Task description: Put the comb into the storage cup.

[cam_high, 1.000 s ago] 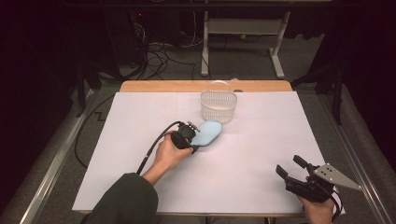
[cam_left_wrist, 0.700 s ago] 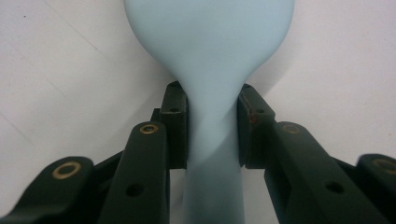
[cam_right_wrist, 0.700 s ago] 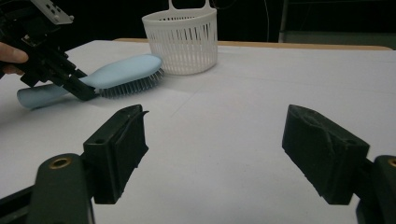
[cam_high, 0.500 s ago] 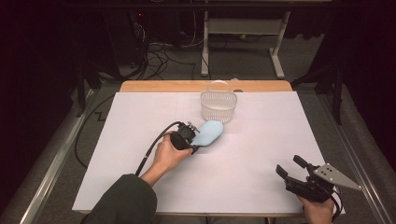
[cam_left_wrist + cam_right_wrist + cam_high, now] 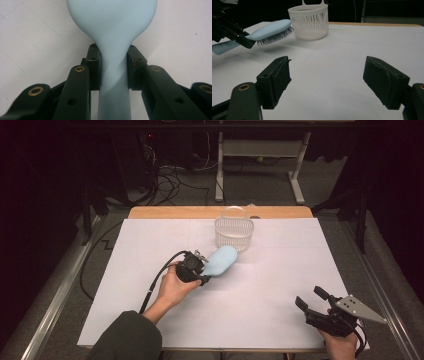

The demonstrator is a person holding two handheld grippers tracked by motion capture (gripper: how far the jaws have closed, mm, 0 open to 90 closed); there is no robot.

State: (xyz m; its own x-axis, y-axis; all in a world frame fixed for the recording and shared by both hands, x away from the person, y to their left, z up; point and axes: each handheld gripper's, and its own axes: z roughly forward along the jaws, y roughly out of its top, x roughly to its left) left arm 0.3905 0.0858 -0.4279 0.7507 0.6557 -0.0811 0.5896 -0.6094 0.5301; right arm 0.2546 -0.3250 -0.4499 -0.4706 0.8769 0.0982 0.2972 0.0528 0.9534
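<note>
Now the left gripper [image 5: 202, 268] clamps the pale blue hairbrush [image 5: 222, 260] by its neck, bristles down, clear of the table, aimed at the white basket [image 5: 233, 233], while the right gripper [image 5: 314, 301] waits open.

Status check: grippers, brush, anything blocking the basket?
Left gripper shut on brush handle, brush lifted, bristles down. Right gripper open, idle. Basket just beyond brush head, path clear.

No readable text, label or number appears anywhere.

Overhead looks forward; claw cameras share hairbrush [image 5: 221, 260].
</note>
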